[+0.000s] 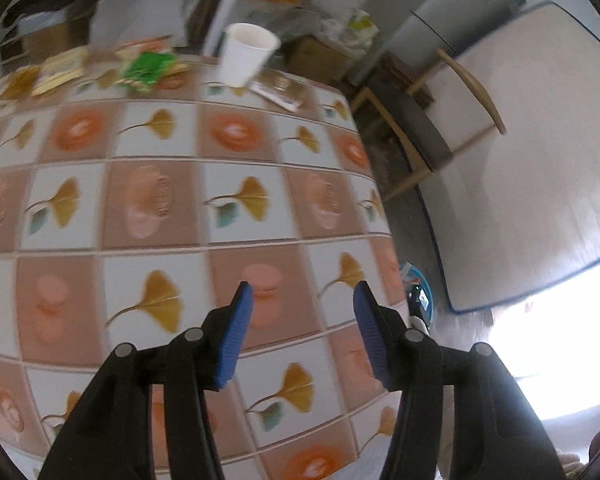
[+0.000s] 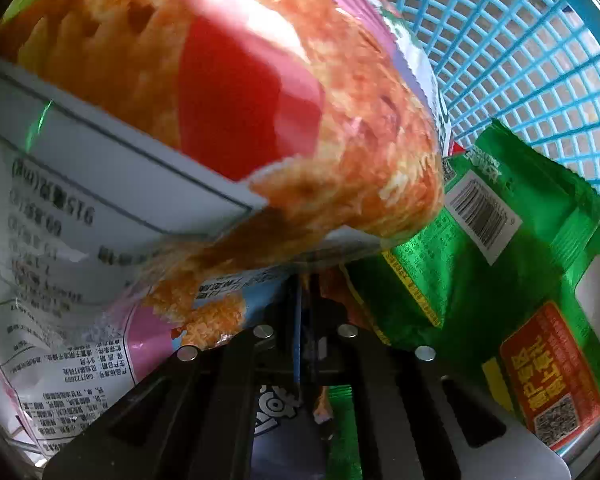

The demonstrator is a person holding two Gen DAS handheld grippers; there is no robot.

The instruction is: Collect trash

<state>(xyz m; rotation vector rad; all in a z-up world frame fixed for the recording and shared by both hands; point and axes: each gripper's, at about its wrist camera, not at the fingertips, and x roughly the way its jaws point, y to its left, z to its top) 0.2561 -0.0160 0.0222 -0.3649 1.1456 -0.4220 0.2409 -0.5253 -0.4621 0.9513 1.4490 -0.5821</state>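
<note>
My left gripper (image 1: 303,300) is open and empty above the patterned tablecloth (image 1: 172,200). At the table's far edge stand a white paper cup (image 1: 246,54), a green wrapper (image 1: 148,70), a yellowish wrapper (image 1: 58,70) and a brown wrapper (image 1: 280,90). In the right wrist view my right gripper (image 2: 306,300) is shut on an orange and pink snack bag (image 2: 240,112), held over the blue mesh basket (image 2: 520,40). A green snack bag (image 2: 500,264) lies in the basket beside it.
A wooden chair (image 1: 432,120) stands right of the table, with a white mattress (image 1: 540,160) leaning behind it. The blue basket (image 1: 422,292) shows on the floor by the table's right edge. Boxes and bags are piled behind the table.
</note>
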